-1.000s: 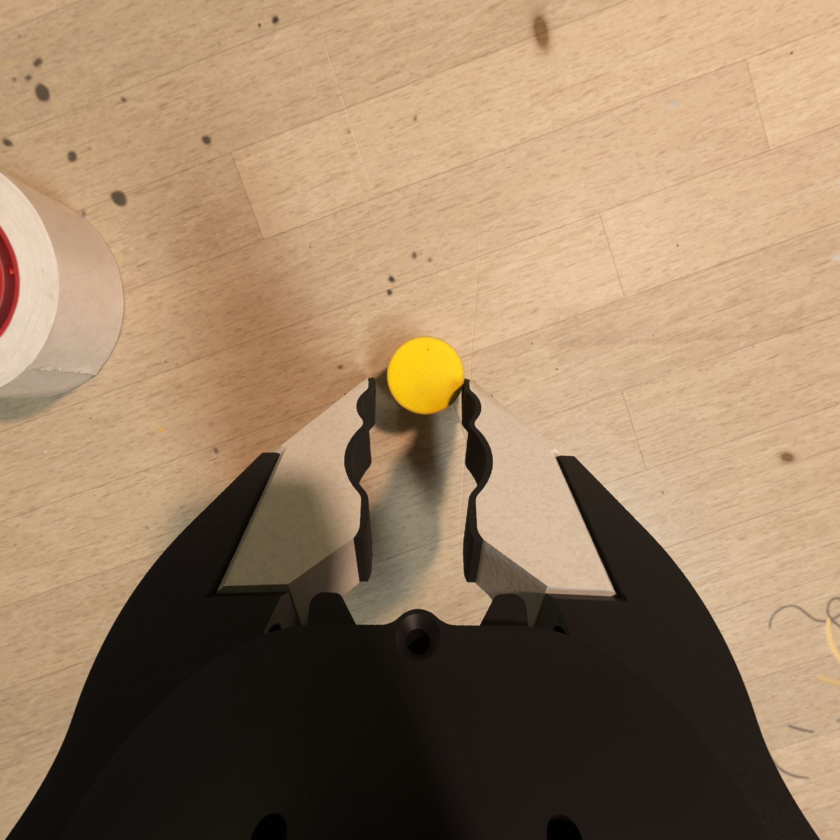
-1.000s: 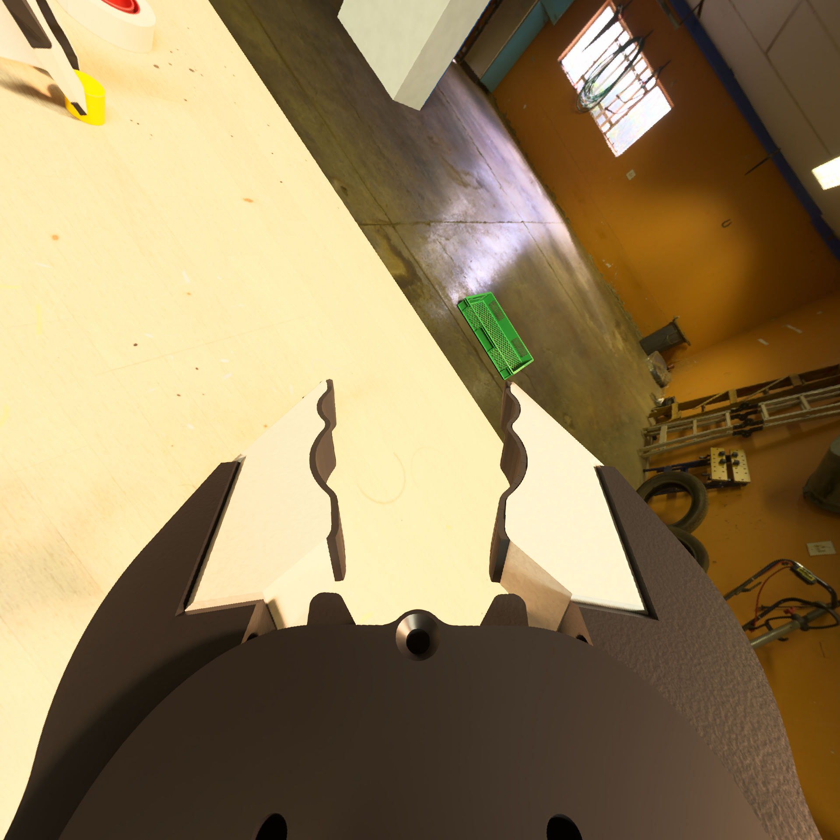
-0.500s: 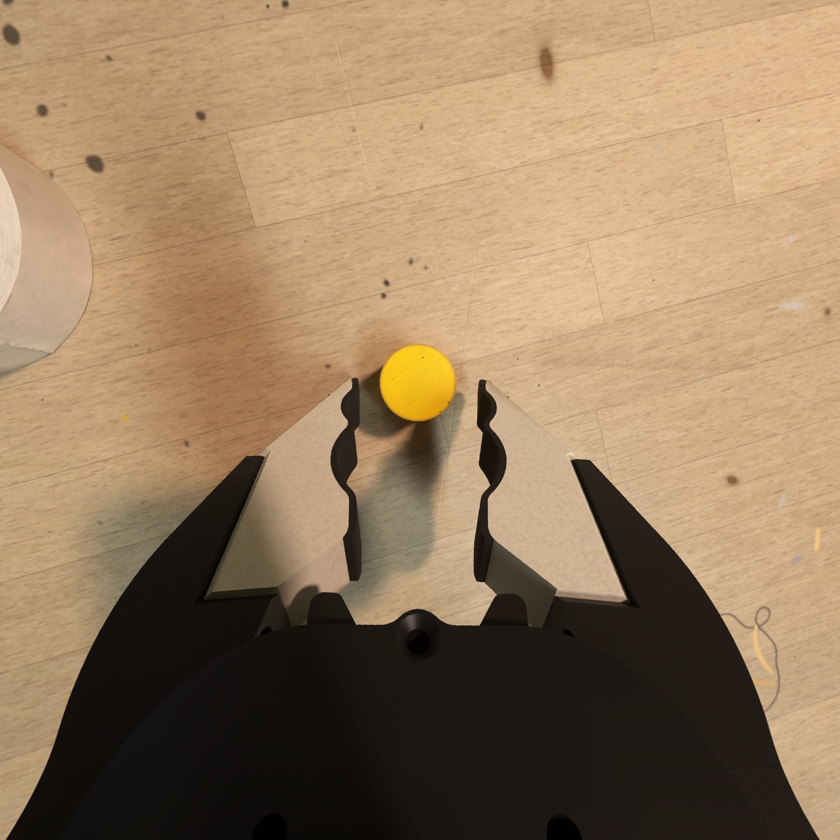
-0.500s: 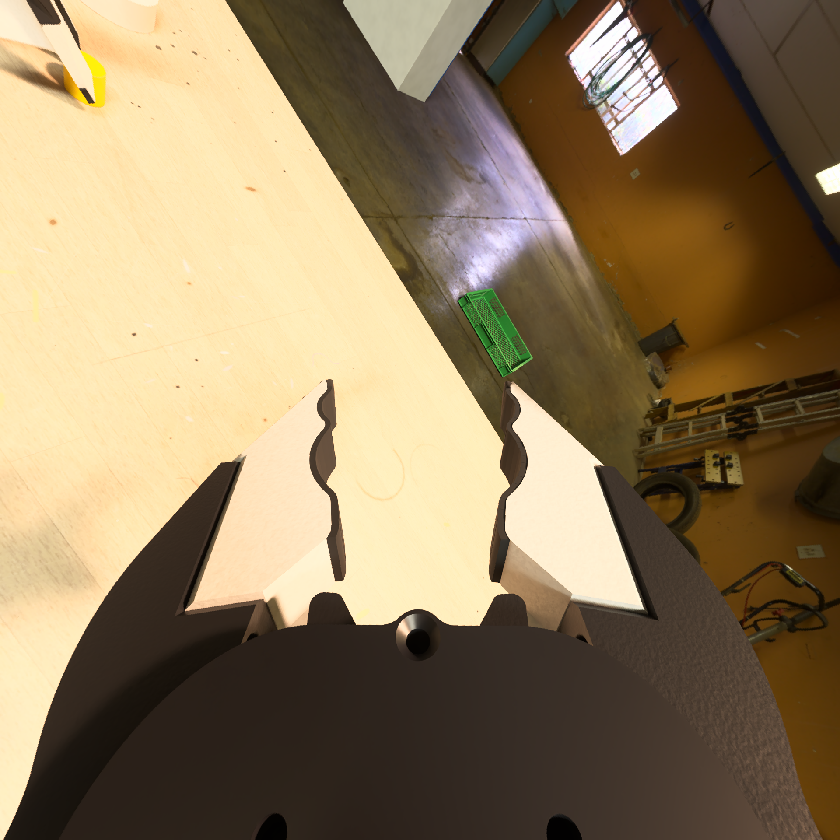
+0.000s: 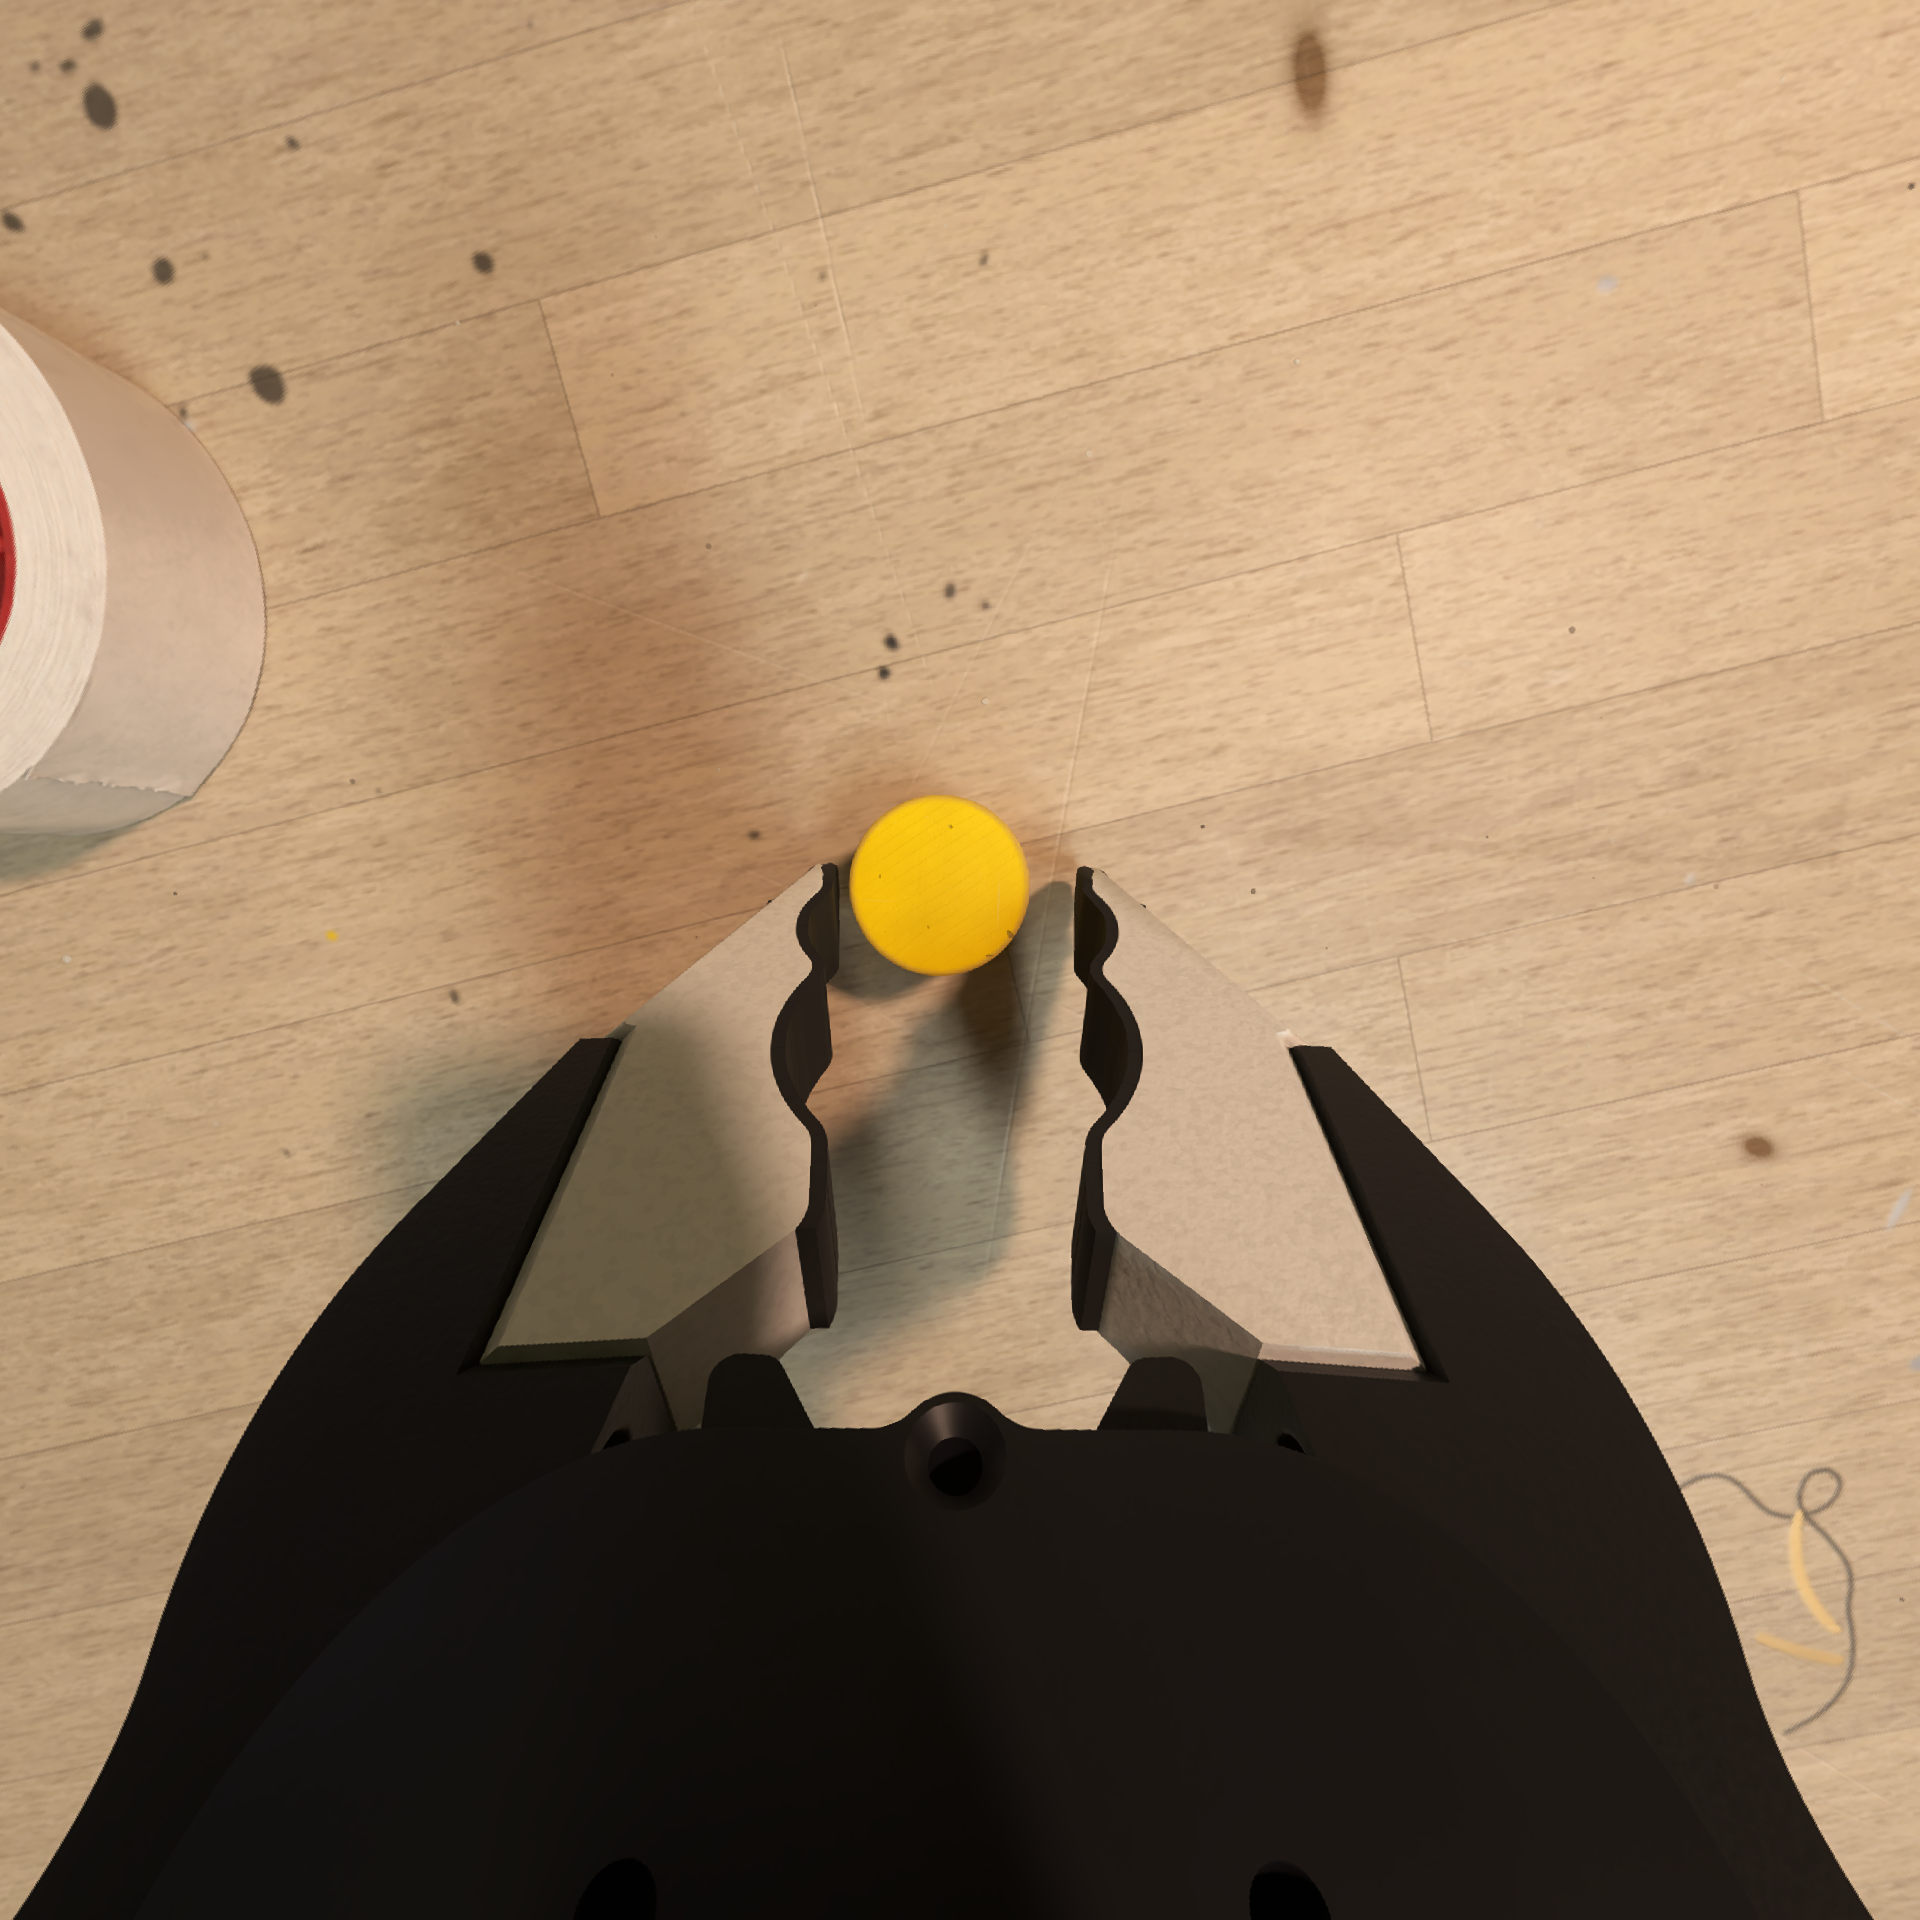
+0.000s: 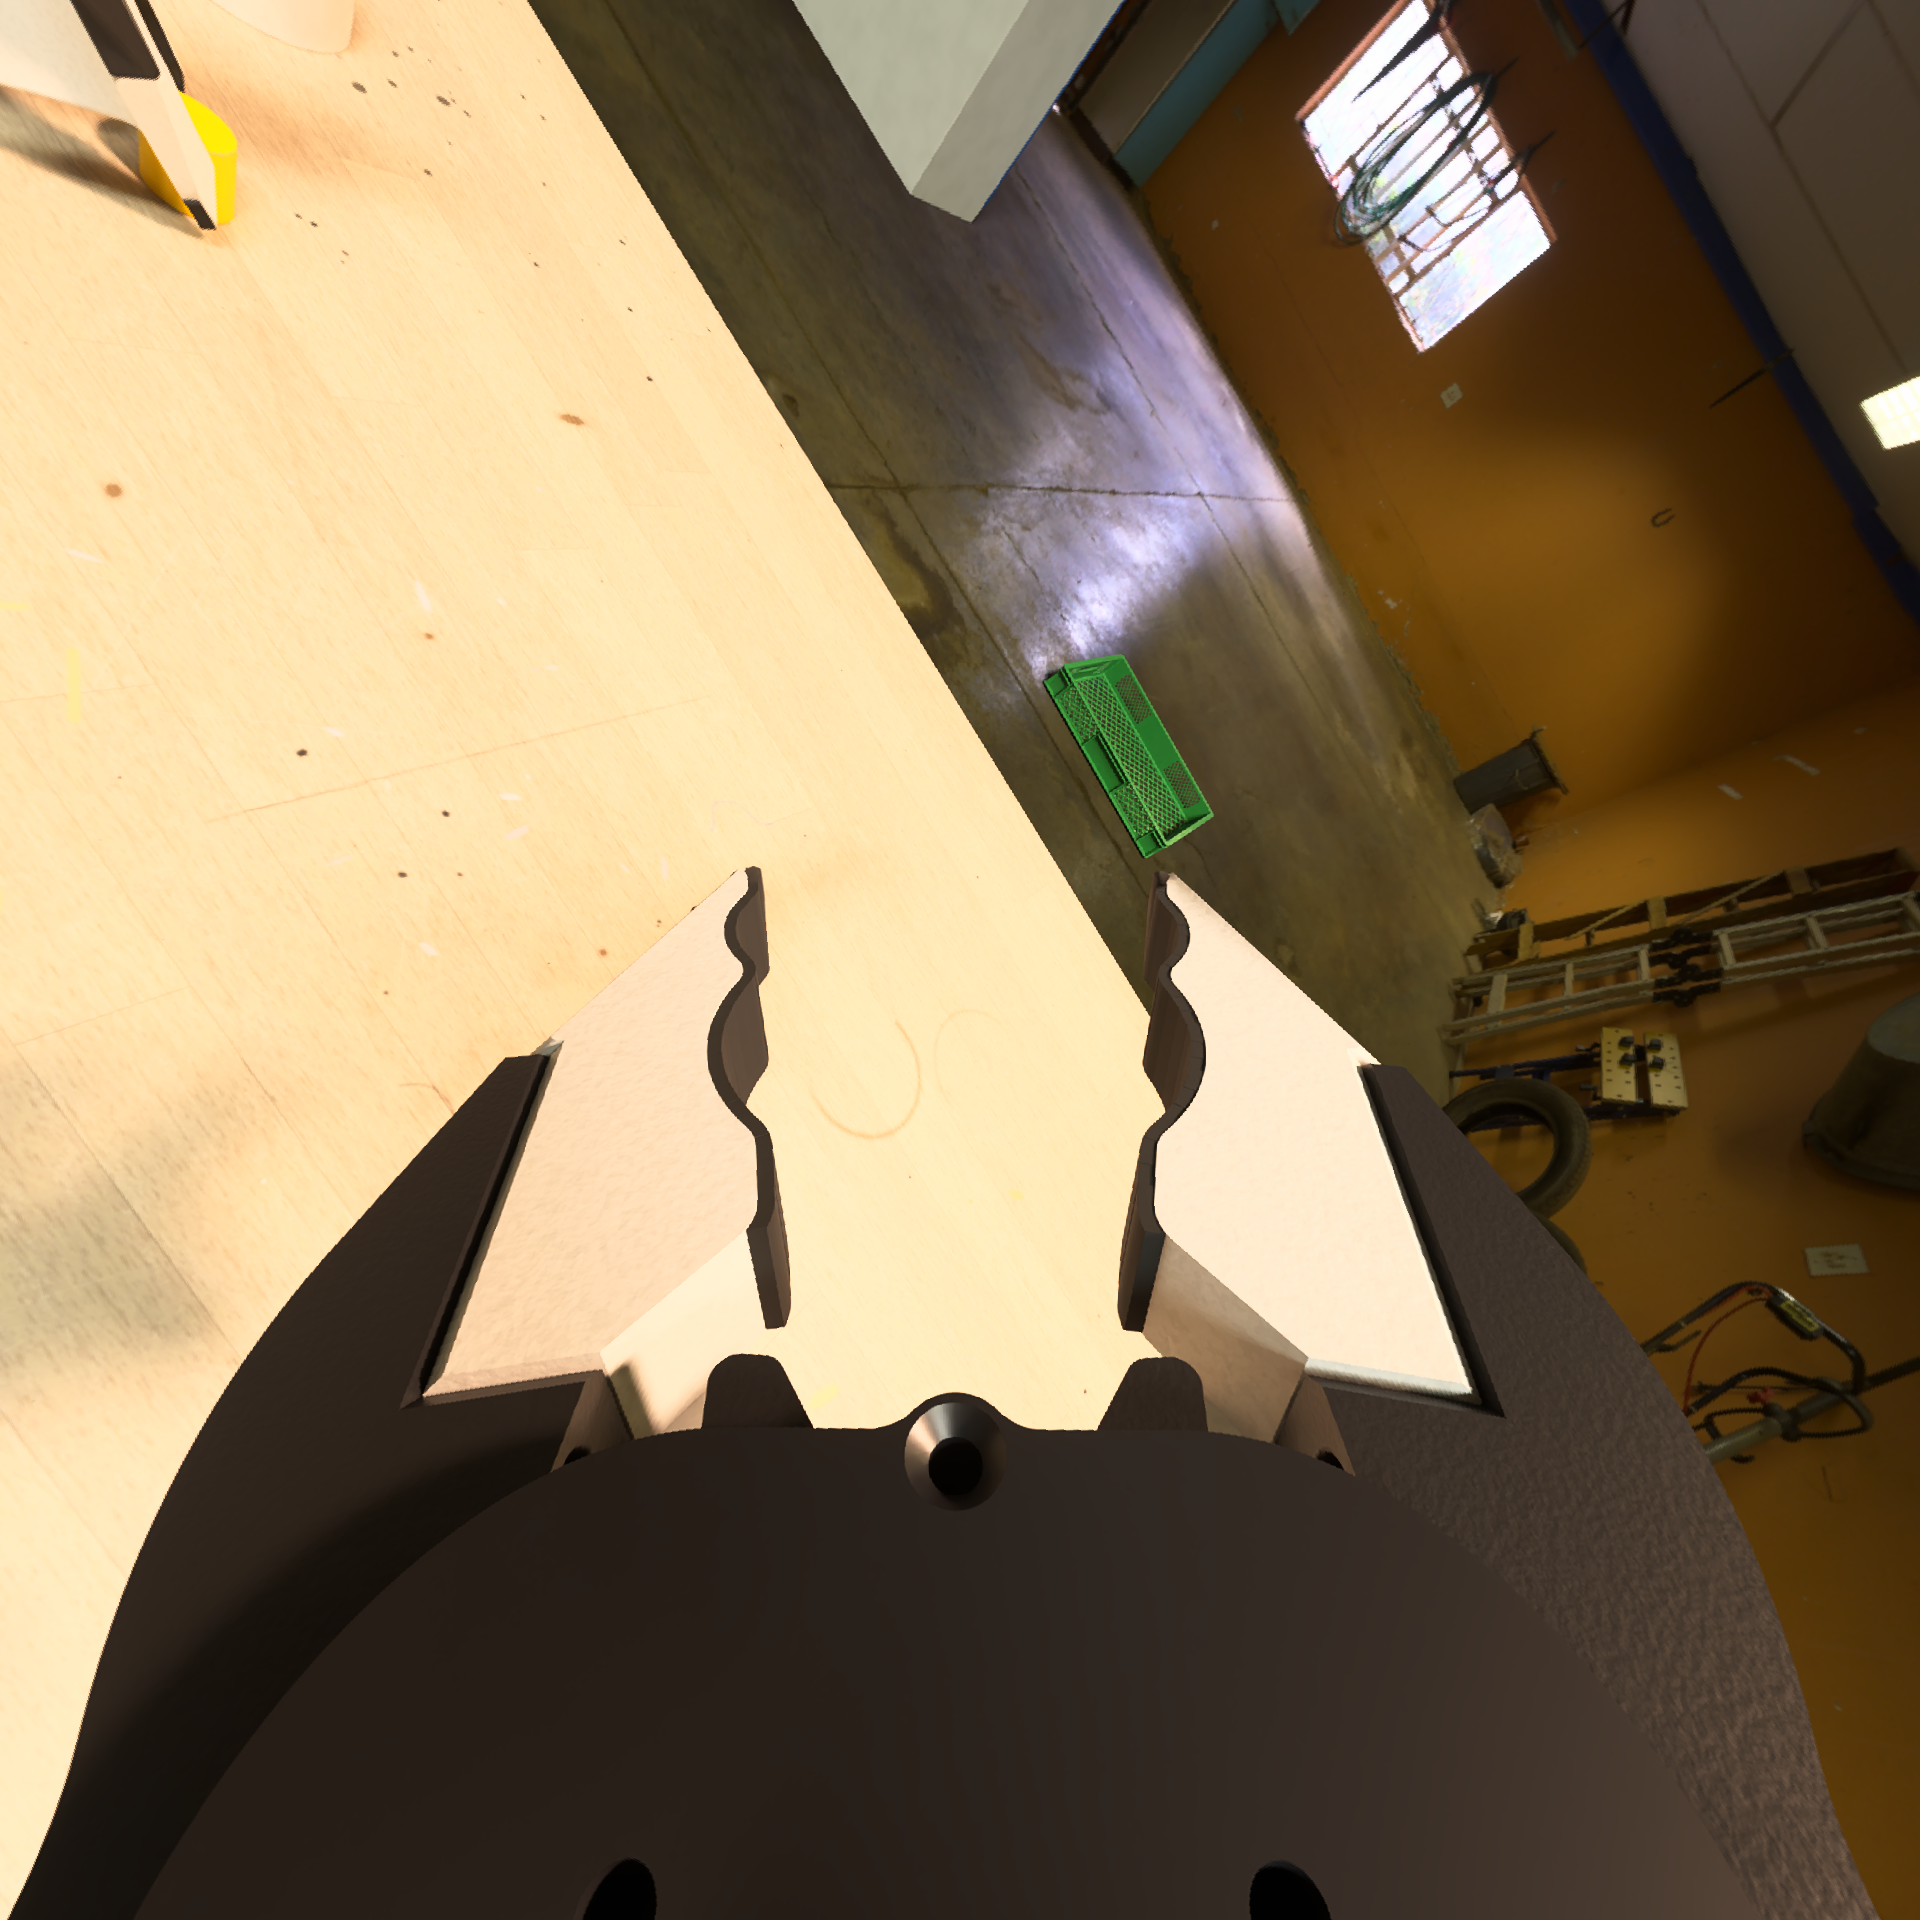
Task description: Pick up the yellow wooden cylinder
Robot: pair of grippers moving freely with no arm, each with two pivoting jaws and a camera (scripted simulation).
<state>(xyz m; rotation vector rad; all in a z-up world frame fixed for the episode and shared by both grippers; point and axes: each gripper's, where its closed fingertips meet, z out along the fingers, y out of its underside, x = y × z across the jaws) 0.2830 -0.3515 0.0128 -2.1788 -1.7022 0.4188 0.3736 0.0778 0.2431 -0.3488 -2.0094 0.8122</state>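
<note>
I have the left claw (image 5: 951,883) pointed straight down at the surface (image 5: 1351,468), and its jaws stand apart with the yellow wooden cylinder (image 5: 938,884) upright between the tips. The cylinder sits off centre: its round top is touching or nearly touching the left finger, with a visible gap to the right one. It stands on the surface, not lifted.

The step in hand, as I judge it, is seating and closing the grip. To do it well I would nudge the claw a little to my left so the cylinder sits midway, and push slightly forward so it falls into the first scallop of the pads, not at the very tips. Closing from here risks the near finger shoving the cylinder sideways or tipping it before the far finger arrives. From the right wrist view the left claw's fingers (image 6: 171,145) already reach down beside the cylinder's wall, so depth looks adequate, though I cannot tell it exactly.

A roll of tape (image 5: 94,623) lies well to the left, clear of my path.

The right claw (image 6: 956,883) hangs open and empty over the surface edge, well apart; I would leave it parked.
</note>
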